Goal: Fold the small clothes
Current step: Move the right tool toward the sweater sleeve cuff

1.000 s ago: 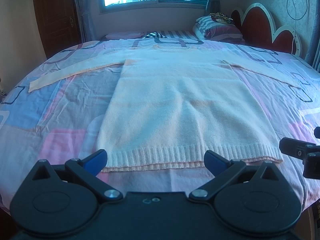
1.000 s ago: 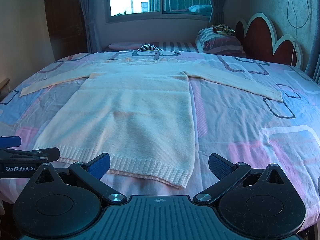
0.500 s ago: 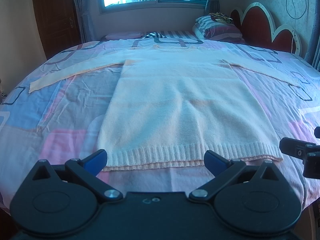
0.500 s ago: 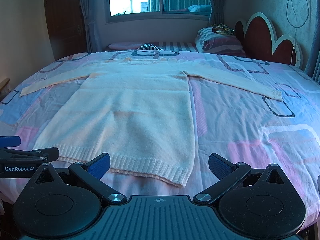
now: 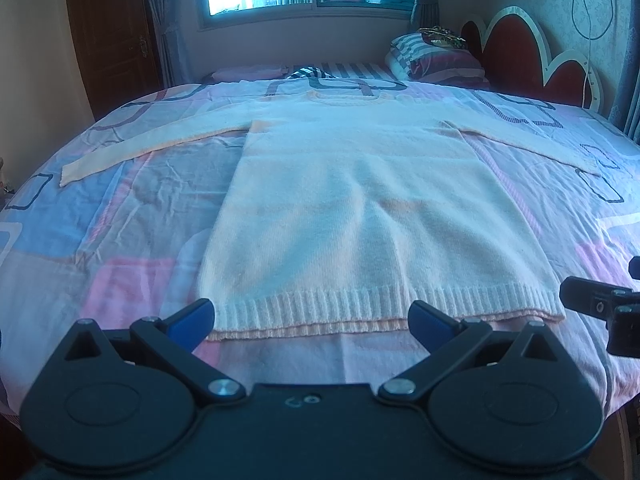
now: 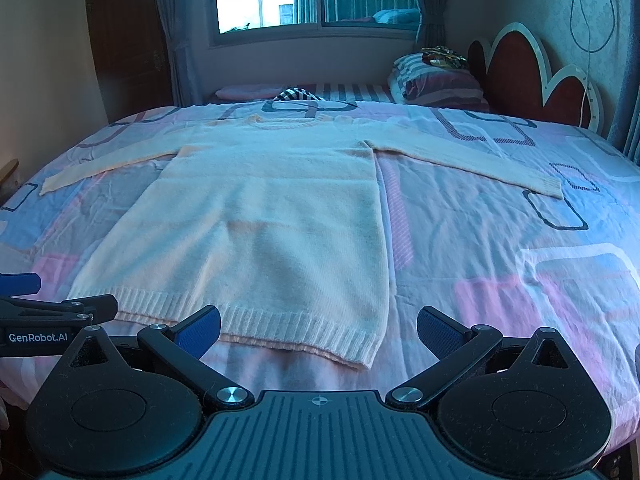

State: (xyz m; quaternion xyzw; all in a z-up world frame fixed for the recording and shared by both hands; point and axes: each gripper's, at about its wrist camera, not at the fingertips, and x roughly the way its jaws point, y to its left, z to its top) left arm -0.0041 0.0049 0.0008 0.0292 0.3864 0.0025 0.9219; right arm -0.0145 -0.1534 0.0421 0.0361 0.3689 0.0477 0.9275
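Nothing has moved: sweater (image 5: 360, 216) lies flat on the bed (image 5: 120, 216), unfolded.
Your left gripper (image 5: 310, 316) and right gripper (image 6: 319, 324) stay wide open, empty, at its hem.

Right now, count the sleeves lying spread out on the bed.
2. The left sleeve stretches out toward the bed's left edge; the right sleeve stretches toward the headboard side. Both lie flat, unfolded, on the sweater.
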